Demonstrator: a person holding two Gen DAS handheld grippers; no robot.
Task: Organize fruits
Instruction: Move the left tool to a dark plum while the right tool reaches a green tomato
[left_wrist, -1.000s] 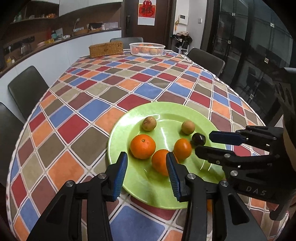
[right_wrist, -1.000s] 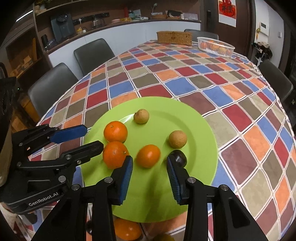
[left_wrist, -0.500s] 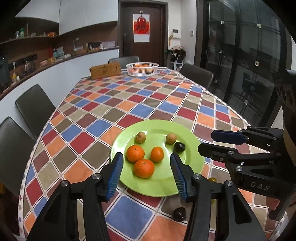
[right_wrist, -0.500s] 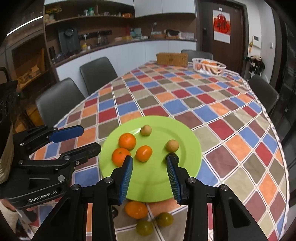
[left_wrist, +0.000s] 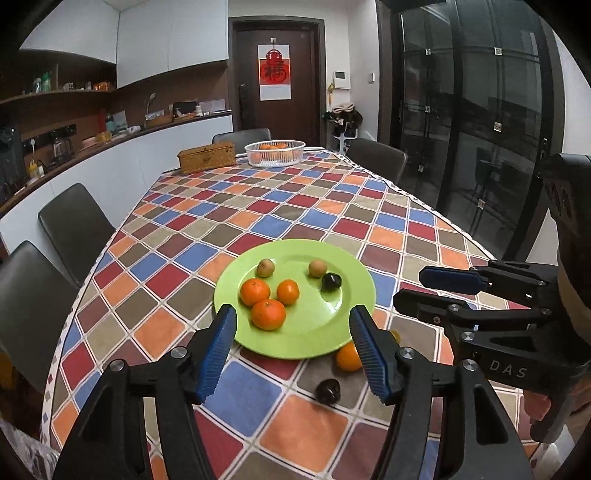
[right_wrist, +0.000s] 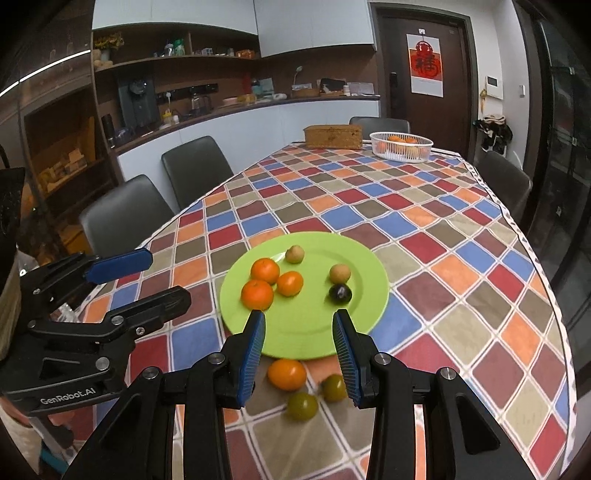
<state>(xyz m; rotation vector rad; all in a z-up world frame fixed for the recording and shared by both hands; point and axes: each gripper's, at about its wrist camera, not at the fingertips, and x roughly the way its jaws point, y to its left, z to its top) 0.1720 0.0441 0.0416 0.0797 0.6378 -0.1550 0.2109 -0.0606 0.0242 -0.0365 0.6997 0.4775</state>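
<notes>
A green plate (left_wrist: 343, 317) (right_wrist: 306, 332) on the checkered tablecloth holds three oranges (left_wrist: 268, 314) (right_wrist: 257, 294), two small tan fruits (left_wrist: 317, 268) (right_wrist: 340, 273) and a dark plum (left_wrist: 331, 282) (right_wrist: 340, 293). Beside the plate's near edge lie a loose orange (left_wrist: 347, 357) (right_wrist: 286, 374), a dark plum (left_wrist: 328, 390) and two green fruits (right_wrist: 302, 406). My left gripper (left_wrist: 295, 354) is open and empty, raised above the plate's near edge. My right gripper (right_wrist: 299, 354) is open and empty above the loose fruit.
A white basket of oranges (left_wrist: 275, 152) (right_wrist: 401, 146) and a wicker box (left_wrist: 207, 158) (right_wrist: 333, 136) stand at the table's far end. Dark chairs (left_wrist: 70, 225) (right_wrist: 125, 218) line the table's sides. A counter runs along the left wall.
Both grippers have pulled back and risen away from the plate, so it looks smaller and the loose fruit beside it has come into view. Both have opened wider.
</notes>
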